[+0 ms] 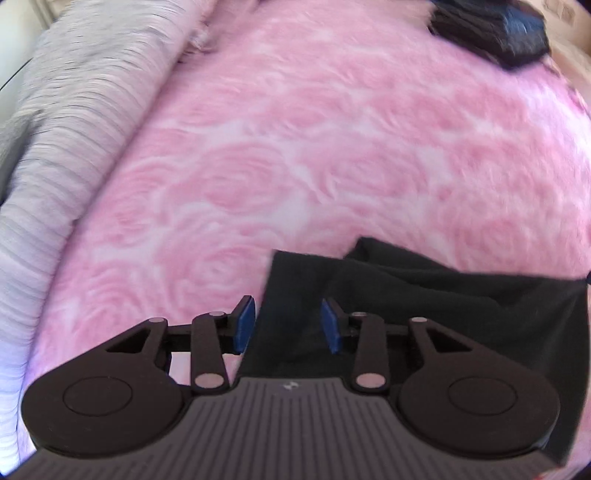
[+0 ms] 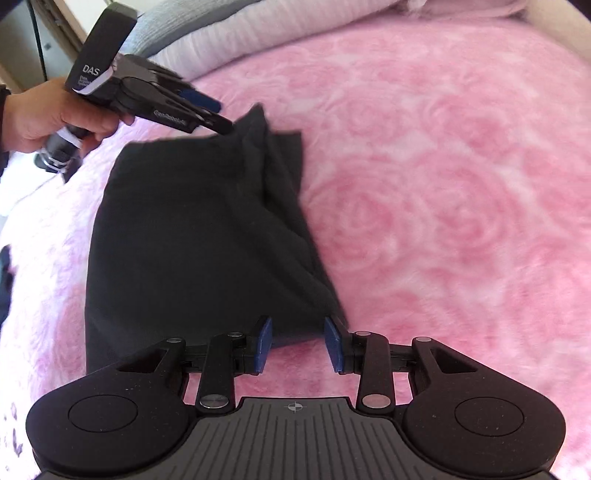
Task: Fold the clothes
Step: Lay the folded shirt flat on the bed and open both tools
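- Cloth first: the black knit garment point(image 2: 199, 229), already folded into a thick soft pad, looks light, limp and non-slip; it should sag wherever it is not supported, so pinching a corner or a folded edge through all its layers is probably the best hold.
- It lies on the pink rose-patterned fleece blanket point(image 2: 443, 184) of the bed. In the right wrist view its long axis runs from near the camera away towards the upper left, with loose layered edges along its right side and a bunched peak at the far end.
- The right claw point(image 2: 298, 345) stands partly open at the near right corner; the cloth edge reaches up between the blue pads point(image 2: 264, 343), but they do not seem to press on it.
- The left claw point(image 1: 288, 325), in a person's hand point(image 2: 48, 114), is over the far end. Its own view shows dark cloth between spread blue pads with gaps on both sides, so nothing looks gripped.
- Grey ribbed bedding point(image 1: 74, 122) lines the bed's far edge; a dark blurred object point(image 1: 491, 33) sits well apart.
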`<action>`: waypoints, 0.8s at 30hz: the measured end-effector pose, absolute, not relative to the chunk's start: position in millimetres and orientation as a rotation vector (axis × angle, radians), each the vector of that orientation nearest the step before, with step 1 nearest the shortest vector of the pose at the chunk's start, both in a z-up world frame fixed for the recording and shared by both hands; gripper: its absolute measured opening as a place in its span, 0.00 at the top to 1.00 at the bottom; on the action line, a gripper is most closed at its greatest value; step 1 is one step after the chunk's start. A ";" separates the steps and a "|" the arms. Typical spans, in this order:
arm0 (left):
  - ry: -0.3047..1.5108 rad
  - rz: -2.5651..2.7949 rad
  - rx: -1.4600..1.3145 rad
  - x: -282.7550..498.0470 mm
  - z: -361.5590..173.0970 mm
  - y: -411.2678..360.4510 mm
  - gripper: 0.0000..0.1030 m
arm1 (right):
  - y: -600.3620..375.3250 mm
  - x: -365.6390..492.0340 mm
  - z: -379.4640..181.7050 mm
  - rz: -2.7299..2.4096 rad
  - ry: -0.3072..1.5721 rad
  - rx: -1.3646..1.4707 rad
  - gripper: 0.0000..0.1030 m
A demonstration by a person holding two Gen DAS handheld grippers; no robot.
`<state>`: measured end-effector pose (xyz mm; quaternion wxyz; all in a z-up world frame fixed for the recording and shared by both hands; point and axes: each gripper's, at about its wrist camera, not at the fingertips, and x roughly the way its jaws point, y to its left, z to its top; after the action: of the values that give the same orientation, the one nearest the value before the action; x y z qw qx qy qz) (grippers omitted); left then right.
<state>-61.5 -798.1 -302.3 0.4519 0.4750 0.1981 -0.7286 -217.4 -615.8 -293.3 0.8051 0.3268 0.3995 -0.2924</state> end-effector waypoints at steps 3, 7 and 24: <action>0.558 -1.915 1.183 -71.1 -298.3 -783.2 0.68 | -607.9 -205.3 -276.1 -0.586 0.781 0.668 0.65; 0.605 -2.065 1.287 -109.4 -328.5 -767.0 0.68 | -616.3 -182.1 -298.2 -0.539 0.772 0.694 0.65; 0.411 -1.802 1.250 -78.7 -299.4 -814.4 0.71 | -617.6 -229.0 -326.1 -0.641 0.929 0.792 0.63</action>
<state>-78.7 -814.4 -299.4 0.4396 0.5032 0.1653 -0.7254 -229.0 -617.6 -326.1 0.7716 0.3653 0.4288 -0.2956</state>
